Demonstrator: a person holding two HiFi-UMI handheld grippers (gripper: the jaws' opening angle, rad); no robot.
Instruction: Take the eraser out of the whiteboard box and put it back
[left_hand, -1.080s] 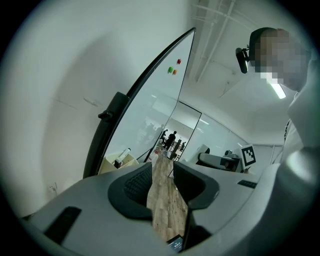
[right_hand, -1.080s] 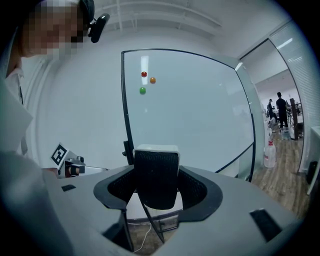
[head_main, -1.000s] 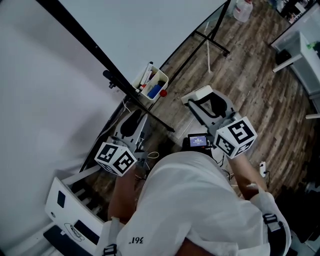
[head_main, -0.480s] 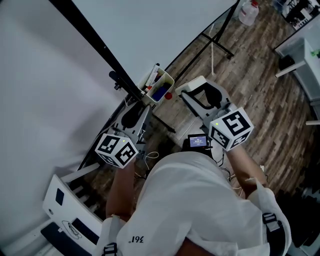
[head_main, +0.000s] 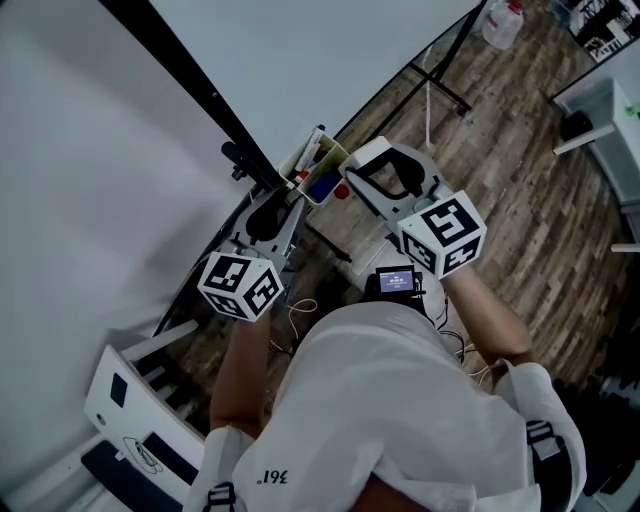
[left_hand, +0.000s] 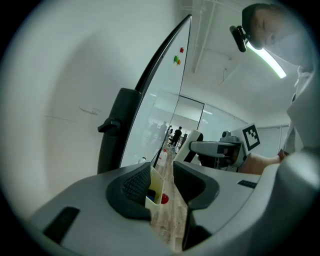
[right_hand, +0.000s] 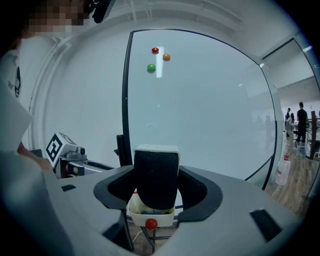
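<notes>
Eraser, black with white back, squeezed tight between jaws of right hand-held gripper. Eraser sits just over whiteboard box, low end at box's top. Box hangs at bottom edge of whiteboard, red ball on its front. Left hand-held gripper near box, jaws a little apart, holding nothing.

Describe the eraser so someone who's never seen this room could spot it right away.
Find the large whiteboard, then the small cream box by its lower edge, with a round red piece on its front. Just above that box the right gripper clamps the eraser: a block with a black felt face and white back, unlike the thin markers in the box.
</notes>
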